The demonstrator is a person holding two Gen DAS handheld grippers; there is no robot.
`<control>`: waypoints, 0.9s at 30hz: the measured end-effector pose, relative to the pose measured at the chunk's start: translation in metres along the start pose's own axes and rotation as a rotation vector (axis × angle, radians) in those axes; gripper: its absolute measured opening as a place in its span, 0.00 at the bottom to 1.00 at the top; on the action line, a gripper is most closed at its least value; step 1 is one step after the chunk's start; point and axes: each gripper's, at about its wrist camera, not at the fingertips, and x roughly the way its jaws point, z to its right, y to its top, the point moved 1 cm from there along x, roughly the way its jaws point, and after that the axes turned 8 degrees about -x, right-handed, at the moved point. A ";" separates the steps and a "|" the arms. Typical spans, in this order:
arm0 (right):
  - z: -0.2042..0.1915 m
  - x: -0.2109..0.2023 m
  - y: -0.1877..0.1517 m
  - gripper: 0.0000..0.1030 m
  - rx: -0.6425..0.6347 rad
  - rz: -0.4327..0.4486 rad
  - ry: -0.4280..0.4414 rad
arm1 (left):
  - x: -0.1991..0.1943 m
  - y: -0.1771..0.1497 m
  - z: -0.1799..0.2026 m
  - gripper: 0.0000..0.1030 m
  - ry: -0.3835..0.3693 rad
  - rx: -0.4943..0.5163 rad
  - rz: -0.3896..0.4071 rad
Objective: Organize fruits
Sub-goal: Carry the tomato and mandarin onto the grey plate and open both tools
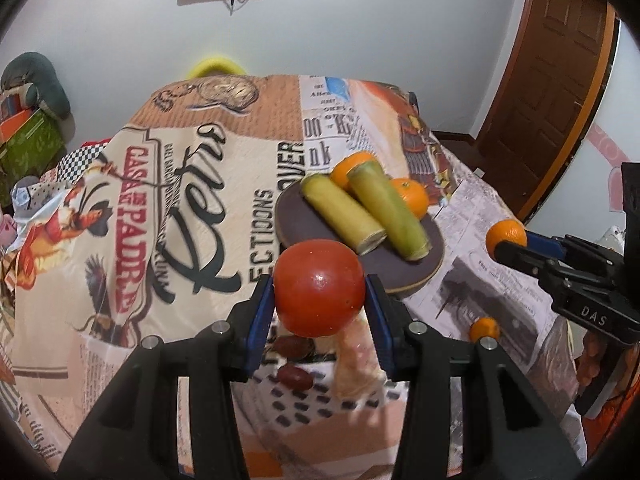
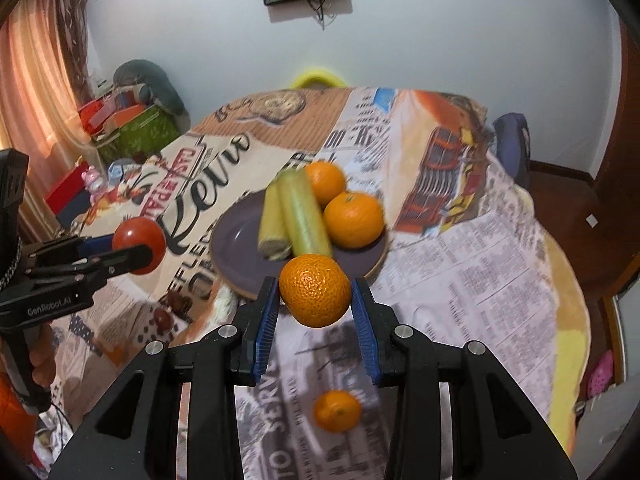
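Observation:
My left gripper (image 1: 319,292) is shut on a red tomato (image 1: 319,287) and holds it above the table, just short of a dark round plate (image 1: 304,220). The plate carries two green-yellow cane pieces (image 1: 386,212) and two oranges (image 1: 412,196). My right gripper (image 2: 315,292) is shut on an orange (image 2: 315,290), held above the near edge of the plate (image 2: 236,240). In the left wrist view the right gripper (image 1: 506,240) shows at the right with its orange (image 1: 506,234). In the right wrist view the left gripper (image 2: 138,246) shows at the left with the tomato (image 2: 138,236).
A loose orange (image 2: 337,410) lies on the printed tablecloth (image 2: 460,260) below my right gripper; it also shows in the left wrist view (image 1: 484,329). Small dark red fruits (image 1: 295,378) lie near the table's front. Boxes (image 2: 132,128) are stacked beyond the table's left side. A wooden door (image 1: 552,80) stands at the right.

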 end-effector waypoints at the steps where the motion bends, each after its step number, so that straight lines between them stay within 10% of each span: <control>1: 0.002 -0.001 0.002 0.33 0.000 0.006 -0.005 | 0.003 0.003 0.003 0.44 -0.006 -0.001 0.000; 27: 0.040 0.057 0.017 0.33 -0.005 -0.021 -0.006 | 0.076 0.052 0.010 0.44 0.037 0.004 -0.012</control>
